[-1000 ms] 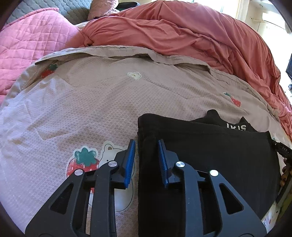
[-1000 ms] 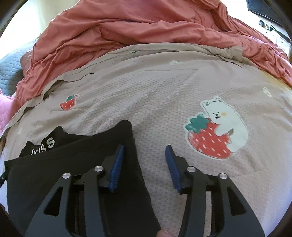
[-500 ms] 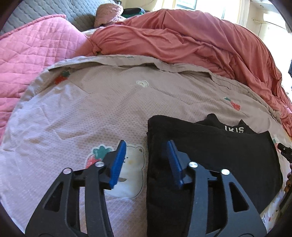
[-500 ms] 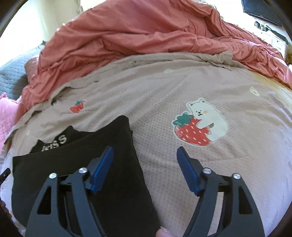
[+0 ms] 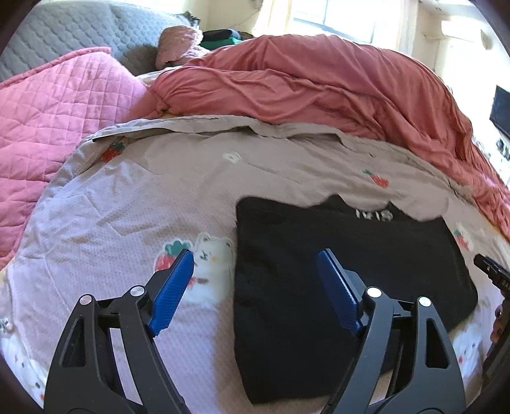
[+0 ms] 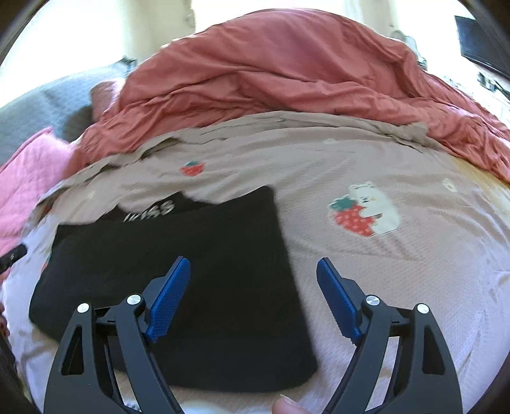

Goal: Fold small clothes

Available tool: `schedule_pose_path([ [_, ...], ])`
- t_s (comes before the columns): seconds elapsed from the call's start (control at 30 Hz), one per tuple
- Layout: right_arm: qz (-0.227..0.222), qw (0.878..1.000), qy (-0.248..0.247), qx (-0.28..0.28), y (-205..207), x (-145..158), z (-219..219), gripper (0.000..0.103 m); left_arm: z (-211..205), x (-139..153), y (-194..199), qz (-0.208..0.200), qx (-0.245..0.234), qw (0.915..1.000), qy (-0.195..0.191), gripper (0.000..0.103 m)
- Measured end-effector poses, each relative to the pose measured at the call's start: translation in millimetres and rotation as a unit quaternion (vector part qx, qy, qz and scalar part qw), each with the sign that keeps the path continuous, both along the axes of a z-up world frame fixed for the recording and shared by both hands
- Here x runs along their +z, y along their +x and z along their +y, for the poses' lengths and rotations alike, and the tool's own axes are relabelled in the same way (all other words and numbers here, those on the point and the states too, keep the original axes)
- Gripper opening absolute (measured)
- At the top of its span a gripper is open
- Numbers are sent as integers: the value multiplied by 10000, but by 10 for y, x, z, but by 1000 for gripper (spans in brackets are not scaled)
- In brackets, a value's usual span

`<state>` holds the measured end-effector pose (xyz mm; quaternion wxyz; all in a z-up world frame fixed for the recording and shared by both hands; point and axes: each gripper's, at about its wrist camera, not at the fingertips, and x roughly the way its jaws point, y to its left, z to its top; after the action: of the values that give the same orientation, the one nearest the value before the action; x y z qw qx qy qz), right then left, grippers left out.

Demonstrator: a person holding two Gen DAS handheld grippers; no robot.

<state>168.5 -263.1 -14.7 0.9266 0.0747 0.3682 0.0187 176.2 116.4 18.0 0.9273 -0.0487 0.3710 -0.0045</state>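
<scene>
A black garment (image 5: 344,264) with white lettering lies folded flat on the beige bed cover (image 5: 159,191). My left gripper (image 5: 255,280) hovers above the garment's left edge, its jaws opening wide, nothing pressed between the blue pads. In the right wrist view the same black garment (image 6: 178,267) spreads at lower left. My right gripper (image 6: 253,286) hangs over its right edge, jaws still opening, the pads clear of the cloth. The tip of the right gripper (image 5: 492,274) peeks in at the left view's right edge.
A rumpled red duvet (image 5: 318,92) is heaped along the far side. A pink quilted blanket (image 5: 54,108) lies at the left, with a grey quilted headboard (image 5: 79,28) behind. Bear-and-strawberry prints (image 6: 366,211) dot the cover. A fingertip (image 6: 287,406) shows at the bottom edge.
Both grippers have opened wide and pulled back and upward from the black garment, which lies flat on the cover. More of the bed now shows in both views.
</scene>
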Motion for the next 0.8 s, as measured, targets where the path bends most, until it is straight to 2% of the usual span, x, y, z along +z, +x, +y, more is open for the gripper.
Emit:
schedule_pose_path([
  [0.23,229,9977,-139,620,-141,-135,302,81,-284,-151,-209,194,-491,9983,237,73],
  [0.37,393,9967,-169,684,-150,-216,359,81,-370,-276,-256,382,-630,9969,266,73],
  [0.47,597,9963,-202,579,-144,-300,345,81,-370,-444,-219,785,-577,9952,68,73],
  [0.53,776,9957,-120,484,-126,-388,302,81,-378,-519,-207,929,-537,9942,95,73],
  [0.8,745,9963,-2,430,-152,-370,260,81,-387,-503,-260,796,-512,9954,117,76],
])
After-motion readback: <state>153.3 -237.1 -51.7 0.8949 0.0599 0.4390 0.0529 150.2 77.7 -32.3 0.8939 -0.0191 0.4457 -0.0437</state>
